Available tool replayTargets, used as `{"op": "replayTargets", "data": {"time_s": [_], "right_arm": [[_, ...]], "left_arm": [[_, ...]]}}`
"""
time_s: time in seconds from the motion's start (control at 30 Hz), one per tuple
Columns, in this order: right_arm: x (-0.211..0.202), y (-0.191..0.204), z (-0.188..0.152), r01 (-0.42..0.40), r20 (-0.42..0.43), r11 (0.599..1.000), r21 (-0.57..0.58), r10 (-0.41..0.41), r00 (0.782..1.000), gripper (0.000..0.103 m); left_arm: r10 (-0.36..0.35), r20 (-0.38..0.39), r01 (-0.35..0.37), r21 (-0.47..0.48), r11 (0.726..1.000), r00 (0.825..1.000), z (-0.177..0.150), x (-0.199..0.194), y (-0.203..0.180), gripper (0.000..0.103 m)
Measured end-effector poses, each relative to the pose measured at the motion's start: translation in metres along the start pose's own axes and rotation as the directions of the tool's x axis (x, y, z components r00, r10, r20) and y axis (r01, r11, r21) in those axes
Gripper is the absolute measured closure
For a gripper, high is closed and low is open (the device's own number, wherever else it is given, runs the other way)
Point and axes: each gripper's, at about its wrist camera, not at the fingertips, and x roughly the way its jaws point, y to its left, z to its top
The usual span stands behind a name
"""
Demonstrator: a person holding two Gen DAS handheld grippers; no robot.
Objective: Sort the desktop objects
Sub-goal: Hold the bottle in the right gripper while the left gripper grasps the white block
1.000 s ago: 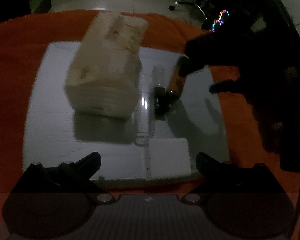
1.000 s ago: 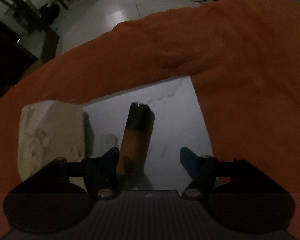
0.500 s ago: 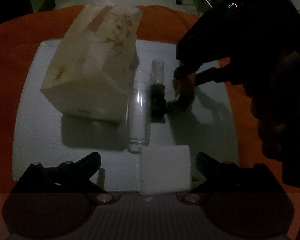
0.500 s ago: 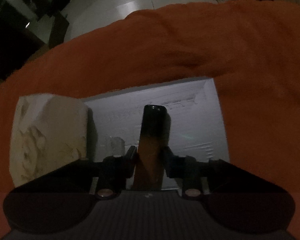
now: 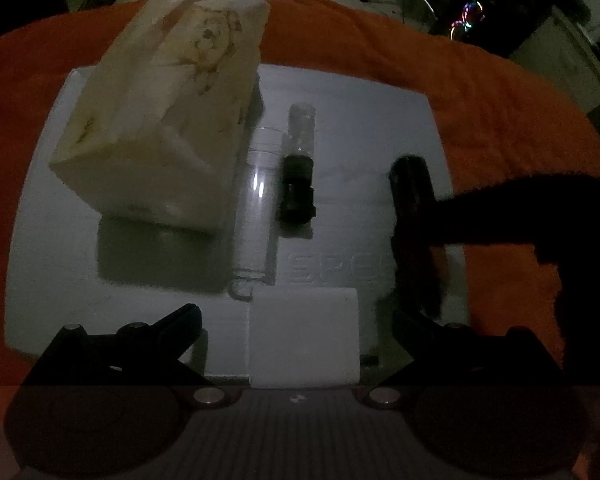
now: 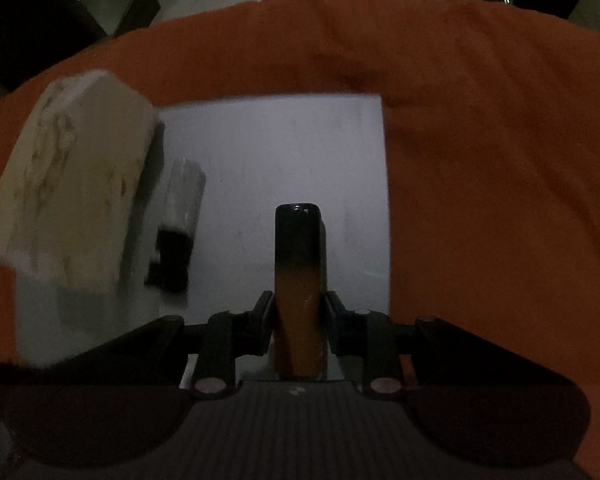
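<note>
Right wrist view: my right gripper (image 6: 298,312) is clamping the orange-and-black tube (image 6: 298,280).
Left wrist view: my left gripper (image 5: 296,316) is gaping over the white block (image 5: 303,336).
Tray (image 5: 360,128): is carrying the tissue pack (image 5: 168,120).

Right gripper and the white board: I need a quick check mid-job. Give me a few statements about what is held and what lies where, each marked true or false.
1. The right gripper is shut on the orange and black tube. True.
2. The left gripper is clamped on the white block. False: its jaws stand wide apart, not touching the block.
3. The tissue pack lies on the white board. True.
4. The clear tube lies off the board, on the orange cloth. False: it lies on the board, beside the tissue pack.
5. A small black item lies on the board. True.
</note>
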Motion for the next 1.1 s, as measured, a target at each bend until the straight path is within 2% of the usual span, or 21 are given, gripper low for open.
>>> {"op": "replayTargets", "data": {"time_s": [0.07,0.13,0.17,0.23,0.47,0.63,0.8,0.93,1.03,1.1], "right_arm": [[-0.001,-0.001,-0.006,-0.009,-0.006,1.000,-0.003,0.009,1.000,0.074],[-0.003,-0.001,-0.011,-0.016,-0.010,1.000,-0.007,0.016,1.000,0.074],[-0.003,-0.001,-0.012,-0.020,-0.013,1.000,-0.009,0.020,1.000,0.074],[-0.004,-0.004,-0.014,-0.028,-0.016,1.000,-0.005,0.028,0.999,0.074],[-0.007,-0.011,-0.027,-0.043,-0.010,0.999,-0.009,0.042,0.999,0.074],[-0.009,-0.012,-0.024,-0.047,-0.025,0.999,0.014,0.047,0.999,0.074],[-0.011,-0.002,-0.023,-0.036,-0.024,0.999,0.017,0.036,0.999,0.074],[-0.016,0.011,-0.025,0.012,0.025,0.999,-0.030,-0.011,1.000,0.074],[-0.012,0.016,-0.022,0.038,0.011,0.998,-0.040,-0.038,0.999,0.073],[-0.010,0.016,-0.020,0.042,0.008,0.999,-0.030,-0.042,0.999,0.073]], "left_arm": [[0.011,0.005,-0.011,-0.003,1.000,1.000,0.000,0.002,-0.002,0.007],[0.009,-0.015,-0.009,0.004,1.000,1.000,0.000,0.006,-0.003,0.023],[0.004,-0.031,-0.003,0.007,1.000,1.000,0.001,0.009,-0.003,0.039],[-0.009,-0.020,0.009,-0.006,1.000,1.000,0.000,0.010,0.000,0.047],[-0.034,-0.016,0.033,-0.032,0.999,0.999,-0.004,0.001,0.010,0.047],[-0.037,-0.007,0.037,-0.025,0.999,0.999,-0.008,-0.009,0.024,0.048],[-0.010,0.001,0.010,-0.042,0.999,1.000,-0.007,-0.015,0.045,0.048],[0.030,0.000,-0.030,-0.078,0.996,1.000,-0.004,-0.021,0.071,0.048],[0.069,0.000,-0.069,-0.096,0.993,0.998,0.000,-0.021,0.090,0.048],[0.070,-0.009,-0.071,-0.109,0.992,0.997,0.003,-0.022,0.098,0.045]]}}
